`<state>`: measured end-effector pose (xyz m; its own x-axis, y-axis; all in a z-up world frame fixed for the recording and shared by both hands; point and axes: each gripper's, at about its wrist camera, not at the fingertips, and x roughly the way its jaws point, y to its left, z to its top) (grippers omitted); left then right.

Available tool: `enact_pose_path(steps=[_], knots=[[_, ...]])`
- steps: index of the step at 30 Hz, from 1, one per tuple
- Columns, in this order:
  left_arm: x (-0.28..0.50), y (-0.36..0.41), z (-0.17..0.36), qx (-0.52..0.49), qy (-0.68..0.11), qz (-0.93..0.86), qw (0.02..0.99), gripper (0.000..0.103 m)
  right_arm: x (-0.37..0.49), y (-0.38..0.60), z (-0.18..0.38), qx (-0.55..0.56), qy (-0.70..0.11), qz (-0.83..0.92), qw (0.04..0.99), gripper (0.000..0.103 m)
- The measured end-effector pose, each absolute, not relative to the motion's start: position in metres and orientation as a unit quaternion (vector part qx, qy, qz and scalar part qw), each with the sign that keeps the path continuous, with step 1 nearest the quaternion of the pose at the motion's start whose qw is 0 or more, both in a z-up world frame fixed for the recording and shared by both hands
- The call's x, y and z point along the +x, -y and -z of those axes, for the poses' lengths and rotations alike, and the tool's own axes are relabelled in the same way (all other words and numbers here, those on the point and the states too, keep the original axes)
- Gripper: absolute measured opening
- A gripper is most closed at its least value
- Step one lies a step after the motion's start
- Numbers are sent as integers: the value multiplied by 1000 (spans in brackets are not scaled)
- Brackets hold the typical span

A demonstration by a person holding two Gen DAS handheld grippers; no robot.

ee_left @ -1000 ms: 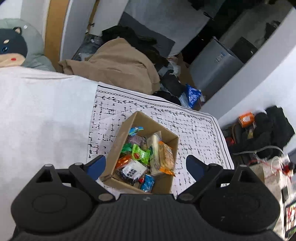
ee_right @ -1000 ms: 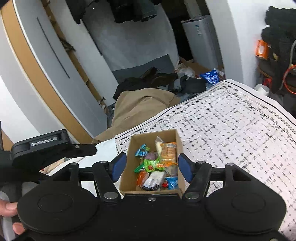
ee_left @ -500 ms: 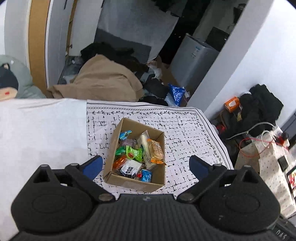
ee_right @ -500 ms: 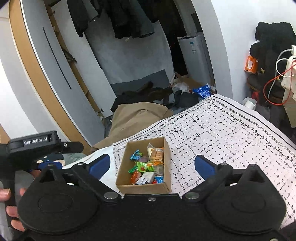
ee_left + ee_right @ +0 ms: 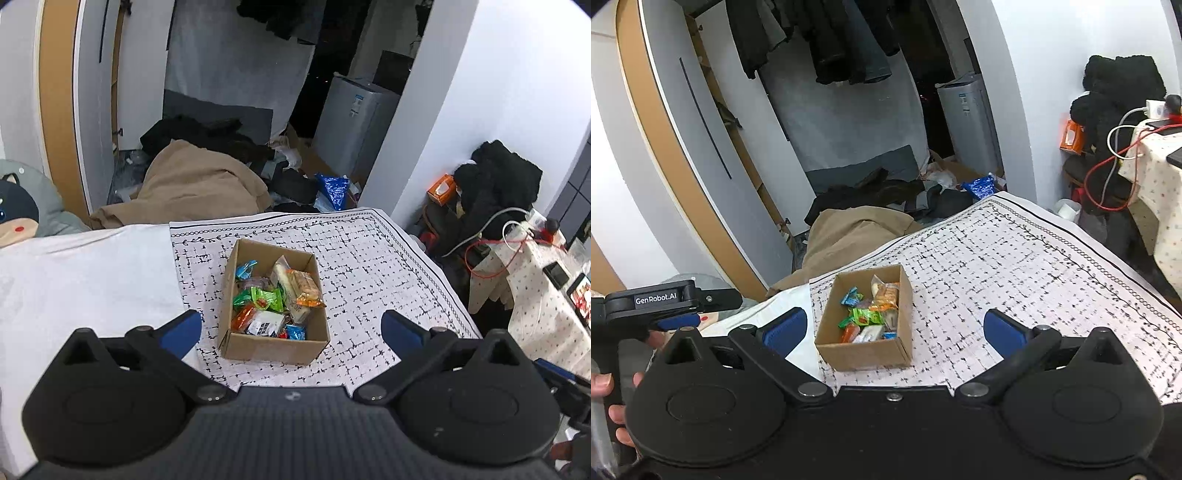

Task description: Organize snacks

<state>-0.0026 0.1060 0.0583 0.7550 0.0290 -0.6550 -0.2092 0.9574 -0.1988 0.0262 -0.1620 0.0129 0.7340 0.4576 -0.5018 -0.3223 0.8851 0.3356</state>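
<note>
**Both grippers drawn back from the filled snack box**

Nearest, the left gripper [image 5: 291, 328] and right gripper [image 5: 892, 328] have pulled away and upward, fingers still spreading to full width – released, holding nothing. Beyond them the cardboard box [image 5: 273, 302] of wrapped snacks [image 5: 275, 295] sits alone near the patterned surface [image 5: 369, 266]'s left edge – the sorting looks finished.

Patterned cloth [image 5: 369, 258]: I find only the cardboard box [image 5: 273, 347] near its left edge obstructing. Ground to its right and far edge lies bare, passable from above.
</note>
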Motion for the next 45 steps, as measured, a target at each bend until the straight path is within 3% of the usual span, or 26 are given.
enact_pose_path(steps=[18, 45], knots=[[-50, -126, -56, -86, -328, -92, 936, 103, -3, 159, -9, 93, -296, -213, 926, 103], [-54, -118, -52, -64, -327, -74, 940, 103, -2, 157, -7, 89, -301, -206, 927, 103]])
